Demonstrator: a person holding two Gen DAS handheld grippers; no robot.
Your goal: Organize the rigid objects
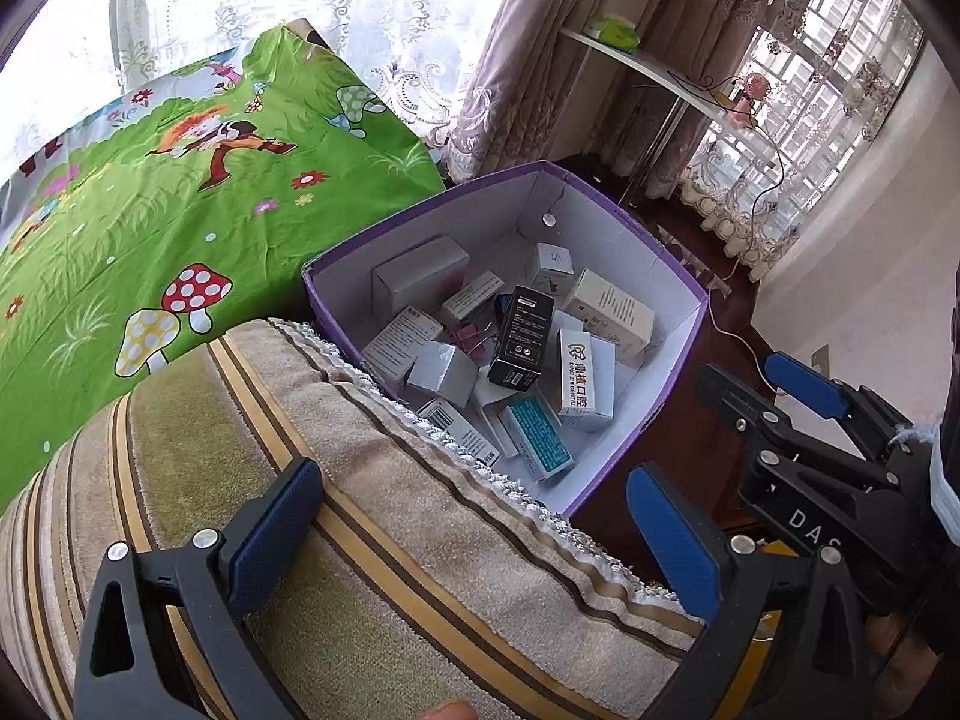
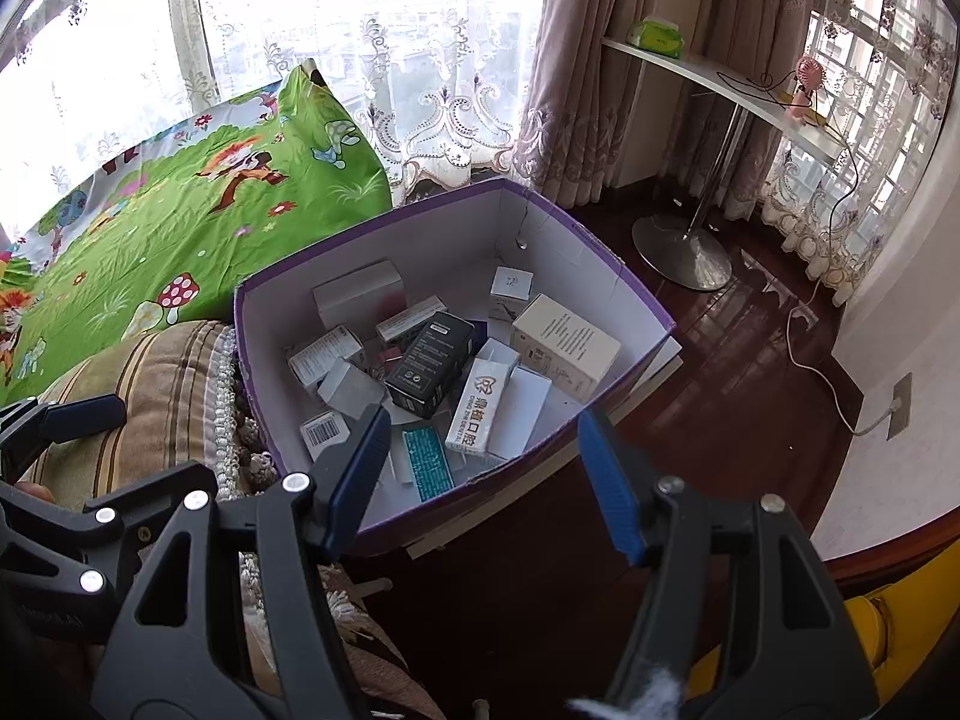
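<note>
The green cartoon sheet [image 1: 180, 192] is covering the bed at upper left, and the striped beige cushion [image 1: 360, 540] is lying below it, its braided edge touching the purple box [image 2: 600, 252].

The purple box is sitting open between the cushion and the dark wooden floor [image 2: 750, 372], and it is holding all the small cartons in a loose heap. The beige carton [image 2: 564, 342] is lying toward the right wall, the black carton [image 2: 429, 363] is resting tilted at the centre, the white carton with printed lettering [image 2: 477, 411] is lying just beside it, and the teal packet [image 2: 427, 462] is lying near the front wall.

The left gripper [image 1: 474, 540] is hovering over the cushion with its fingers standing apart and nothing between them. The right gripper [image 2: 486, 474] is hovering over the box's front wall, fingers likewise apart and empty.

Only the right wrist view is showing the round metal stand base [image 2: 684, 252] under the white shelf [image 2: 720, 75] and the wall socket [image 2: 900, 405]. Only the left wrist view is showing pink binder clips [image 1: 474, 339] among the cartons, plus a fingertip [image 1: 450, 711] at the bottom edge.

The cushion is hiding the box's near left corner in the left wrist view. The right gripper's fingers are covering part of the front wall. Small print on most cartons is unreadable. The yellow object [image 2: 870, 630] at lower right is cut off.
</note>
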